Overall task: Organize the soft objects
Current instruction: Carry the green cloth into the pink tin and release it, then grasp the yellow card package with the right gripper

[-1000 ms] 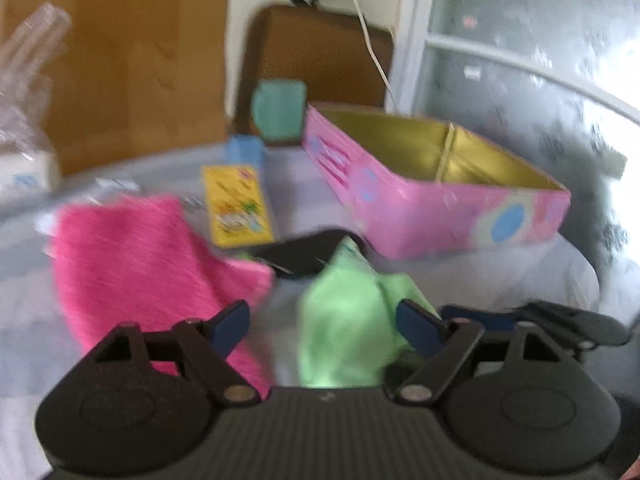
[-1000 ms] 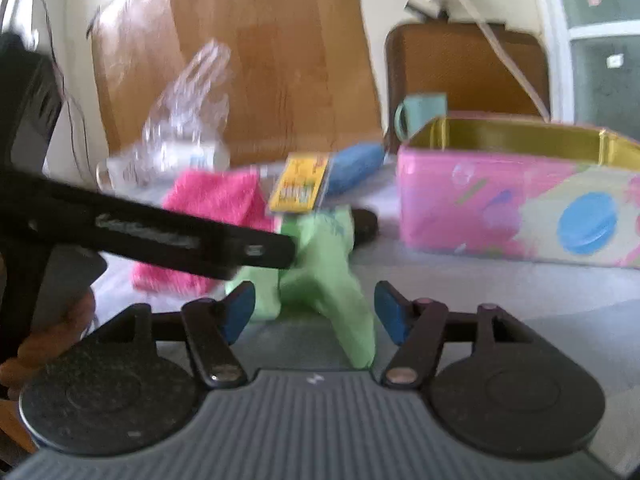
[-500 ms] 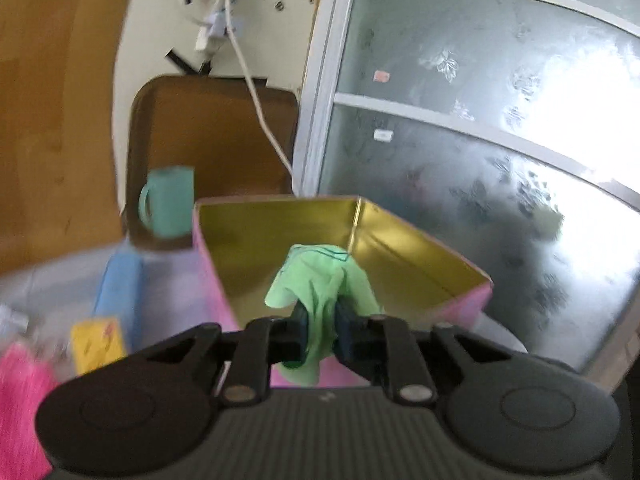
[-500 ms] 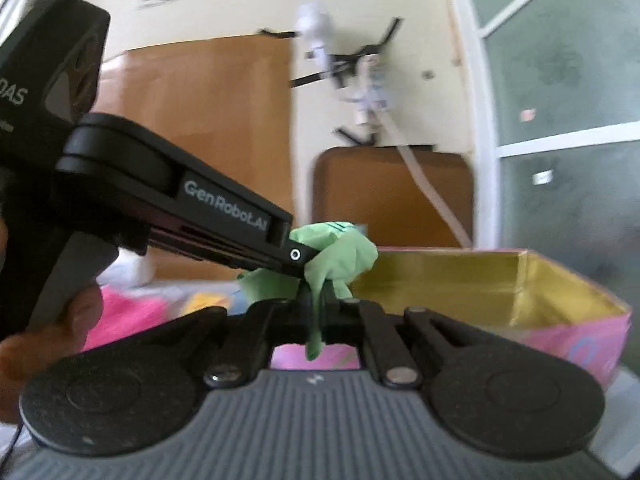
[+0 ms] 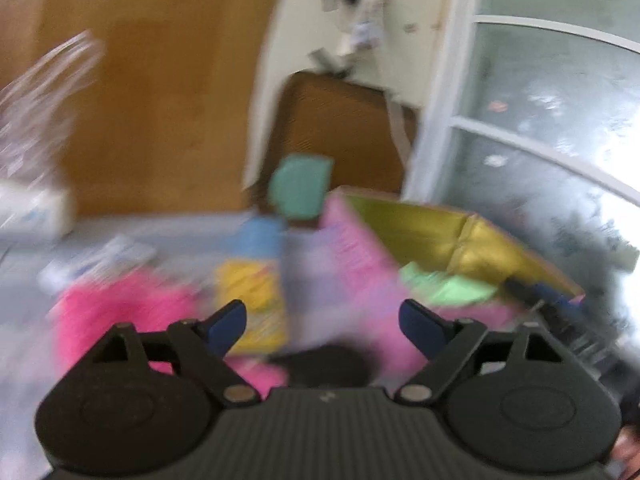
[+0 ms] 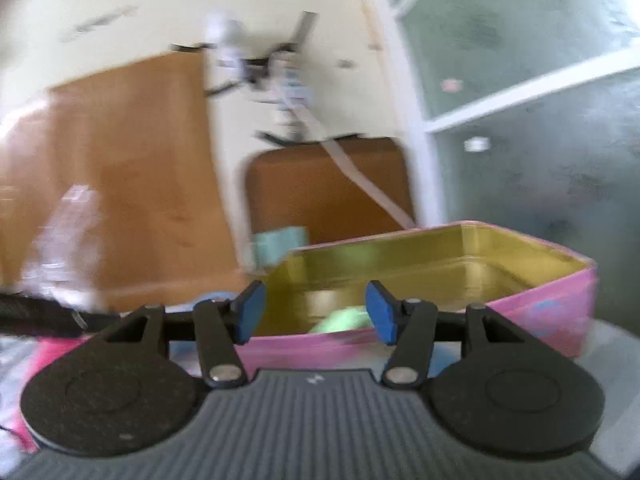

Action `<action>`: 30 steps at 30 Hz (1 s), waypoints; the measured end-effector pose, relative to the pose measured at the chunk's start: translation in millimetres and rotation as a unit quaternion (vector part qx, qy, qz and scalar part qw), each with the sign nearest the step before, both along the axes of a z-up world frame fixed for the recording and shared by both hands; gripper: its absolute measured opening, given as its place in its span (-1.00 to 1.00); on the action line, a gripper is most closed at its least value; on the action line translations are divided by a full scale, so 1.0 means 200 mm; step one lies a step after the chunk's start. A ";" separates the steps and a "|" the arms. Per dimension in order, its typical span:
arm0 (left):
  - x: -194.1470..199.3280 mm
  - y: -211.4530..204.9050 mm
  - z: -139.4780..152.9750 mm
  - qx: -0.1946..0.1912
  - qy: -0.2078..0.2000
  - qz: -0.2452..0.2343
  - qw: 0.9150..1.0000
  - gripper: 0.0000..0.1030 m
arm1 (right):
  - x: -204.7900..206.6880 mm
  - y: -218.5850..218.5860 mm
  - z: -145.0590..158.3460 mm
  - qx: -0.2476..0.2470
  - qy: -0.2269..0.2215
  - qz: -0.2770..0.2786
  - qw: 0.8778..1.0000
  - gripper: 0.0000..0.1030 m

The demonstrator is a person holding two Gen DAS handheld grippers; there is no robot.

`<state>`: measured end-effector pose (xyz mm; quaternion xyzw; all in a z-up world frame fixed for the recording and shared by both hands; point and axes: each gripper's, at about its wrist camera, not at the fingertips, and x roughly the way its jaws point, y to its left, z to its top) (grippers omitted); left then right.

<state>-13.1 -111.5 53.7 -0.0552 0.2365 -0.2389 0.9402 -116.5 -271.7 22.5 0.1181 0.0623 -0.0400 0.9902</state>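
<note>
green cloth (image 6: 344, 319) dropped in the pink tin (image 6: 552, 312)
both claws, left (image 5: 323, 317) and right (image 6: 312, 312), just sprung open, holding nothing

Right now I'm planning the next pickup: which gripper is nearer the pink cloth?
Left. The left gripper hangs just above the pink cloth; the right gripper faces the tin, cloth off to its side.
</note>
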 end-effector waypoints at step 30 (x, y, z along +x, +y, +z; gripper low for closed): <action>-0.29 1.00 -0.01 -0.049 0.049 0.250 0.966 0.54 | 0.20 0.58 -0.01 -0.111 0.151 0.227 0.956 0.15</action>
